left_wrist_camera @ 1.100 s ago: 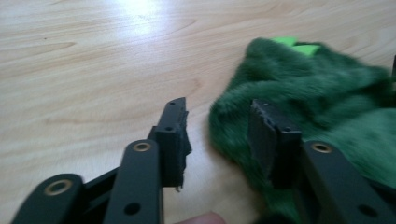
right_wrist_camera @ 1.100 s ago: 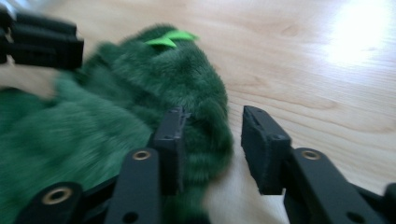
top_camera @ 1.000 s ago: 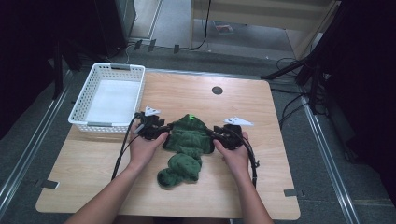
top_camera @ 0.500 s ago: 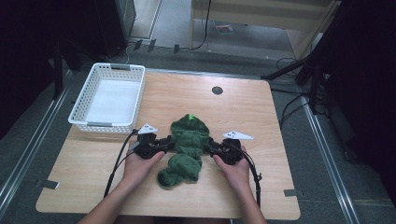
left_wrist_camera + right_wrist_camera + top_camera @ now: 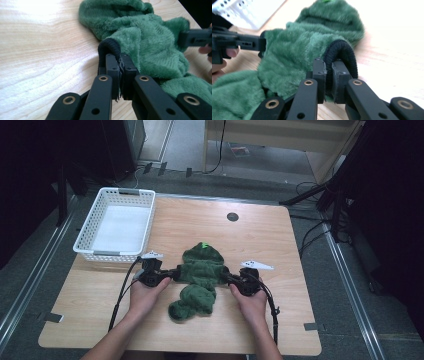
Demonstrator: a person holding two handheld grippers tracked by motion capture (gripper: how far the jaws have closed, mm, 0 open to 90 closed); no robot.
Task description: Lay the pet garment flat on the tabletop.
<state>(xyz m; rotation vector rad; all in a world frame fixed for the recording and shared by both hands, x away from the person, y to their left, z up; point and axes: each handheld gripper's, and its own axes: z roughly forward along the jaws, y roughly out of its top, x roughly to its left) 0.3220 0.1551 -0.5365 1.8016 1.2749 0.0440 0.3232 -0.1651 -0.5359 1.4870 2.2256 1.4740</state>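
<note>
Two grippers pinch a green fleece garment point(image 5: 200, 275) at the table's point(image 5: 280, 250) centre; left gripper point(image 5: 172, 273) clamps its black cuff at 9 o'clock; right gripper point(image 5: 227, 277) clamps the 3 o'clock cuff; white basket point(image 5: 120, 220) sits at 10 o'clock.

We count one fuzzy green top point(image 5: 201, 270) on one wooden table point(image 5: 280, 245). It has two black cuffs point(image 5: 109, 47) point(image 5: 342, 53), one at each side. We see one white basket point(image 5: 116, 225). We count two hands, one left hand point(image 5: 142, 295) and one right hand point(image 5: 252, 304), and two grippers, a left gripper point(image 5: 172, 273) and a right gripper point(image 5: 227, 277). The table has one small dark hole point(image 5: 232, 216).
</note>
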